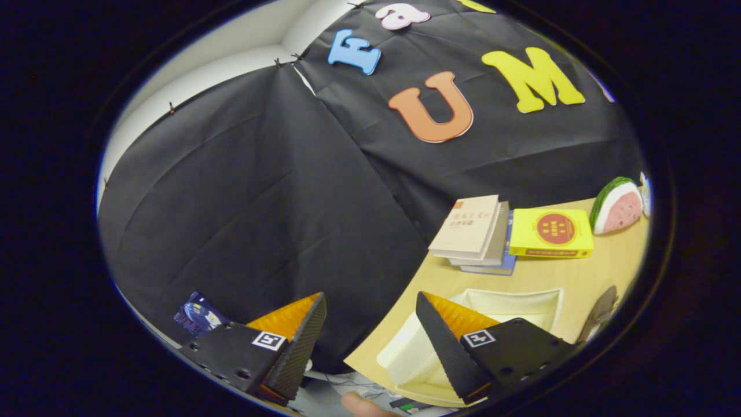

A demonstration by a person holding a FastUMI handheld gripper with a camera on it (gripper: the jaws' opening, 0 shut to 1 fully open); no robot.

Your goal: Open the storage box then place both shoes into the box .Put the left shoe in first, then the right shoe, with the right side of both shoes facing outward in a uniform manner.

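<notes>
My gripper point(370, 304) is open, its two fingers spread wide with nothing between them. It hangs tilted over the left end of the wooden table point(602, 269). The cream storage box point(509, 304) lies on the table right behind and under the right finger, which hides much of it. Its pale rim and inner wall show; I cannot tell whether its lid is on or off. A dark curved thing point(601, 310), maybe part of a shoe, shows just beyond the box on the right.
A stack of books point(474, 231) and a yellow book point(553, 233) lie at the back of the table. A watermelon-slice toy point(616, 205) sits to their right. A fingertip point(362, 405) shows below the fingers. Black cloth walls stand behind and left.
</notes>
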